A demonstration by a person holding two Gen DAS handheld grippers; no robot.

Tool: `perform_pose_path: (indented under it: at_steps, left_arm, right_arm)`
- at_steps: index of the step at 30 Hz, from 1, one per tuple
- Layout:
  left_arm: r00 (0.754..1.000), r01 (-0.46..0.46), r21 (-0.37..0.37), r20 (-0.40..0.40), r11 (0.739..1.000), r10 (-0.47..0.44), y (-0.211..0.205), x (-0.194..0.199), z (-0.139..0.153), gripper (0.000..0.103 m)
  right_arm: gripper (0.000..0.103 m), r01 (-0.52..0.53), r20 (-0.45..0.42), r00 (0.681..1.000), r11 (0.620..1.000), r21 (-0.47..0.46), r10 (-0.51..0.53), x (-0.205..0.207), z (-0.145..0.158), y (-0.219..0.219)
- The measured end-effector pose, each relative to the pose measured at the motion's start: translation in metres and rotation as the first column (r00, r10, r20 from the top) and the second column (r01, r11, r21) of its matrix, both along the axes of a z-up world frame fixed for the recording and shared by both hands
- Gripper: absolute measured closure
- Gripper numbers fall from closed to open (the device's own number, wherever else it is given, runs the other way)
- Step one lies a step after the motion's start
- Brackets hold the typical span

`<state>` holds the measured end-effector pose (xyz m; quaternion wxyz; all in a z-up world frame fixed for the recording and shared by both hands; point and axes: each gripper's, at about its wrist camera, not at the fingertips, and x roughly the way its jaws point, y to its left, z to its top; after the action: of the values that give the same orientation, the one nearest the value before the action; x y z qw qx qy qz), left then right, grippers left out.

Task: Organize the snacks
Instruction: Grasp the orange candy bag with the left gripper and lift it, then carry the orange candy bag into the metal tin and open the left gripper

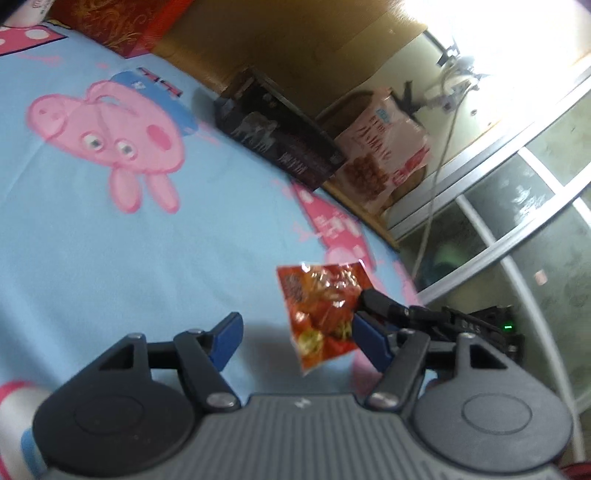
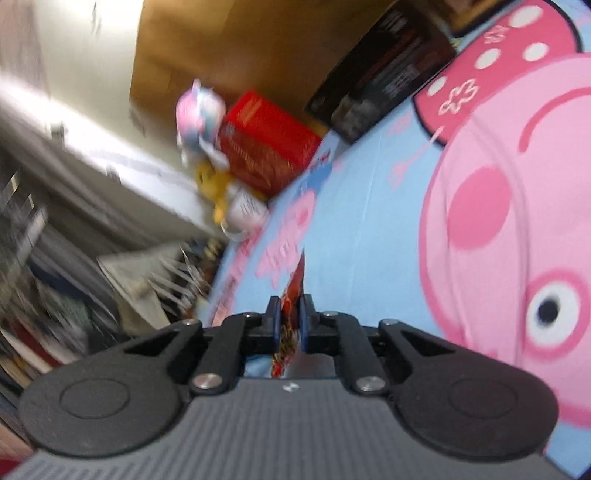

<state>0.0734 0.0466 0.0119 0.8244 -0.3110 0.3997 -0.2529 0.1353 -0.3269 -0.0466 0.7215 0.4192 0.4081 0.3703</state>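
One red snack packet pinched in right claw.

left gripper: jaws apart, nothing between | right gripper: jaws clamped together

Window glare, motion blur, perhaps defocus, fisheye-warped edges
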Motion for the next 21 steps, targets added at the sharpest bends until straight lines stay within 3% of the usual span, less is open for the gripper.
perform_pose_path:
  at_steps: [5,7,9,10,12,15,21]
  left_arm:
    - [0.997,0.027,-0.069,0.075,0.997,-0.022,-0.011,0.027,0.036,0.038]
    - [0.993,0.050,-0.079,0.112,0.996,-0.041,-0.019,0.040,0.054,0.055]
    - [0.982,0.034,-0.009,0.184,0.999,-0.032,-0.031,0.050,0.079,0.070]
    - [0.976,0.032,0.020,0.217,0.999,-0.035,-0.036,0.051,0.087,0.076]
    - [0.968,0.059,-0.001,0.243,0.998,-0.057,-0.041,0.057,0.093,0.080]
    - [0.971,0.076,-0.001,0.227,0.997,-0.074,-0.048,0.062,0.082,0.082]
    - [0.994,0.081,0.029,0.076,0.996,-0.083,-0.057,0.095,0.047,0.084]
  right_arm:
    - [0.090,-0.019,-0.002,1.000,0.998,0.066,0.019,0.030,0.031,-0.005]
    - [0.090,-0.040,0.029,0.999,0.998,0.054,0.039,0.044,0.056,-0.002]
    - [0.090,-0.042,0.089,0.995,0.998,0.051,0.038,0.056,0.081,-0.006]
    - [0.090,-0.034,0.124,0.992,0.998,0.054,0.027,0.059,0.092,-0.011]
    - [0.090,-0.009,0.178,0.984,0.999,0.053,0.000,0.061,0.104,-0.020]
    - [0.090,0.023,0.164,0.986,0.998,0.065,-0.033,0.055,0.090,-0.027]
    - [0.090,0.078,-0.039,0.996,0.995,0.069,-0.076,0.061,0.022,-0.032]
